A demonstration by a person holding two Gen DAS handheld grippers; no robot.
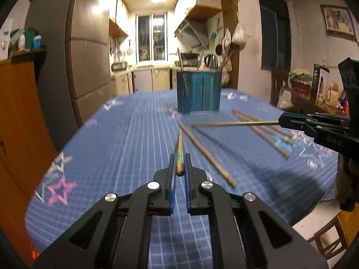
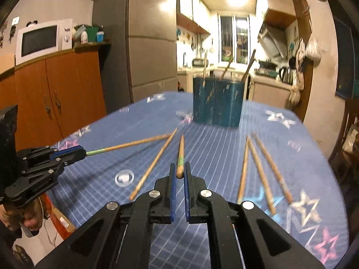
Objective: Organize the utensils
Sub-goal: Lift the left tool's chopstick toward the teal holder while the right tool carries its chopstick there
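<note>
My left gripper [image 1: 180, 160] is shut on the thick end of a wooden chopstick [image 1: 180, 148] held above the blue tablecloth; it also shows in the right wrist view [image 2: 84, 152]. My right gripper [image 2: 179, 167] is shut on another chopstick [image 2: 180, 154]; it shows in the left wrist view [image 1: 280, 121] with its chopstick [image 1: 233, 123] pointing left. A teal utensil holder [image 1: 198, 92] [image 2: 217, 102] stands at the table's far middle with several chopsticks in it. Several loose chopsticks [image 1: 207, 154] [image 2: 261, 172] lie on the cloth in front of it.
The table [image 1: 107, 148] carries a blue grid cloth with star prints. An orange cabinet [image 2: 60, 98] with a microwave [image 2: 42, 40] stands left, a fridge [image 2: 152, 44] behind it. A wooden chair [image 1: 329, 235] sits at the table's right.
</note>
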